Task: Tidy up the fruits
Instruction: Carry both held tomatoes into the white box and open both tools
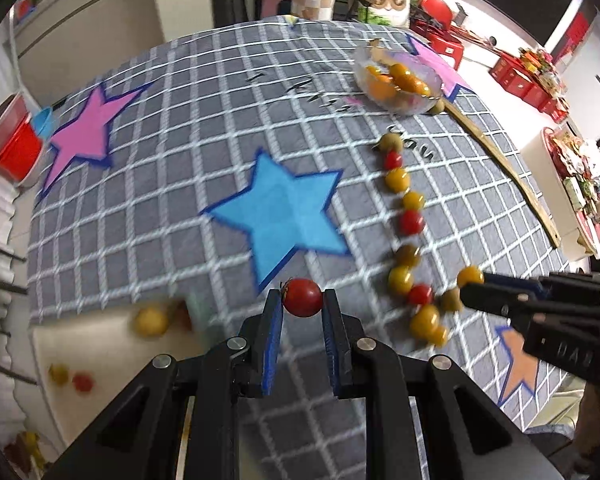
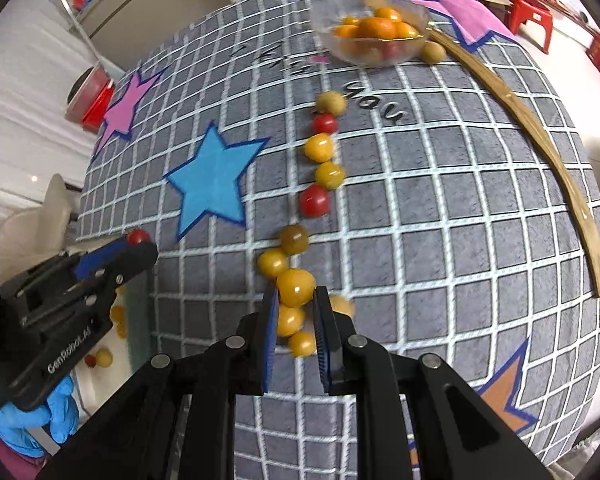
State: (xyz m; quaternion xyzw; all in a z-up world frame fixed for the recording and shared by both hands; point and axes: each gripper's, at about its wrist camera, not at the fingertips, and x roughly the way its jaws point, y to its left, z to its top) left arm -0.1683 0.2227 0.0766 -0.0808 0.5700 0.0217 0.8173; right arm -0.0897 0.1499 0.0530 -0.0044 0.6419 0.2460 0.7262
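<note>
My left gripper (image 1: 302, 300) is shut on a red cherry tomato (image 1: 302, 297) and holds it above the near left part of the grey checked mat (image 1: 204, 128); it also shows in the right wrist view (image 2: 138, 240). My right gripper (image 2: 296, 294) is shut on a yellow cherry tomato (image 2: 295, 287) at the near end of a curved line of red, yellow and green tomatoes (image 2: 318, 148). In the left wrist view it (image 1: 470, 280) holds the yellow tomato (image 1: 470, 275). A glass bowl (image 2: 416, 10) with orange and yellow fruits stands at the far end of the mat.
A long wooden stick (image 2: 540, 136) lies along the mat's right side. A white board (image 1: 100, 360) with a few small tomatoes lies off the mat's near left edge. A red container (image 1: 14, 148) stands at the far left. A green fruit (image 2: 433, 52) sits beside the bowl.
</note>
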